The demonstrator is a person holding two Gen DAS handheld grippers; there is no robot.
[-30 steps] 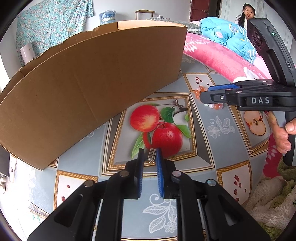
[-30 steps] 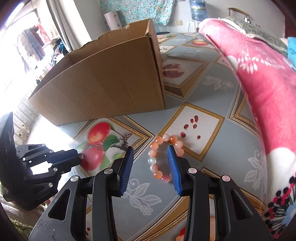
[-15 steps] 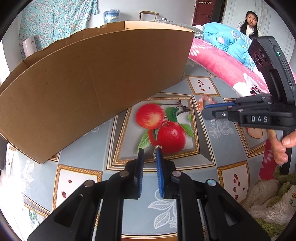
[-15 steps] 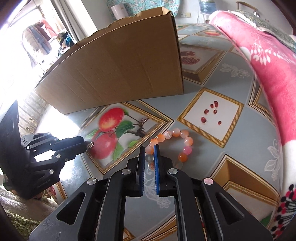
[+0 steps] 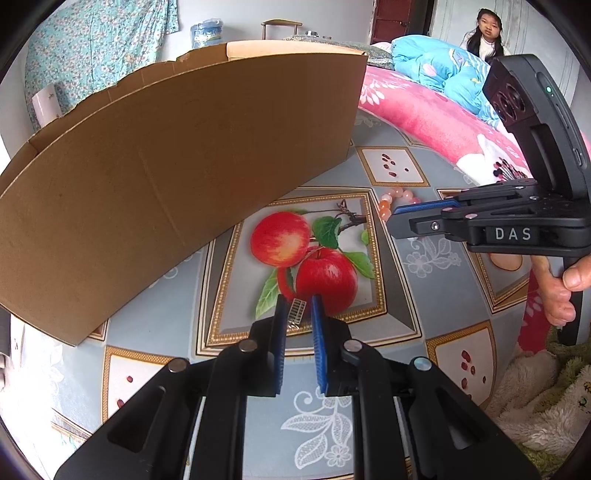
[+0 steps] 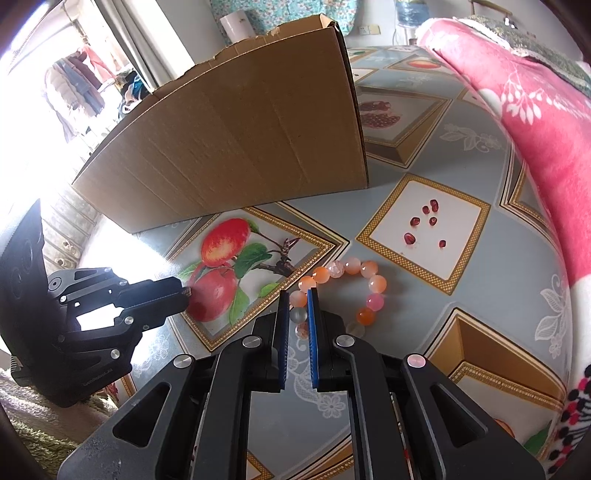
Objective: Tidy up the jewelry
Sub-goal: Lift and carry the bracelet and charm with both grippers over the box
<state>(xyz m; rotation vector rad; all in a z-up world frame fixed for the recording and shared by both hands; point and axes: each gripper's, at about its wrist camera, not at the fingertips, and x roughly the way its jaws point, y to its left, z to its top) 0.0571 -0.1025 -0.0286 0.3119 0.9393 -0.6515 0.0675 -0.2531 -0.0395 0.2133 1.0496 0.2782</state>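
Note:
An orange-and-pink bead bracelet (image 6: 347,284) lies on the fruit-print tablecloth; part of it shows in the left wrist view (image 5: 391,201) behind the right gripper. My right gripper (image 6: 295,301) is shut on the bracelet's left side, beads between its blue pads. My left gripper (image 5: 297,308) is shut on a small silver chain-link piece (image 5: 296,313), held above the printed apples. In the right wrist view the left gripper (image 6: 183,293) sits at the left over the apple print. A tall cardboard box (image 5: 166,166) stands behind both grippers.
The cardboard box also shows in the right wrist view (image 6: 240,140). A pink blanket (image 6: 535,118) borders the table on the right. A person (image 5: 487,33) sits at the far back. A fluffy cloth (image 5: 535,406) lies at the near right edge.
My right gripper closed from open onto the bracelet's beads. My left gripper stayed shut on the chain piece and held about still over the apples.

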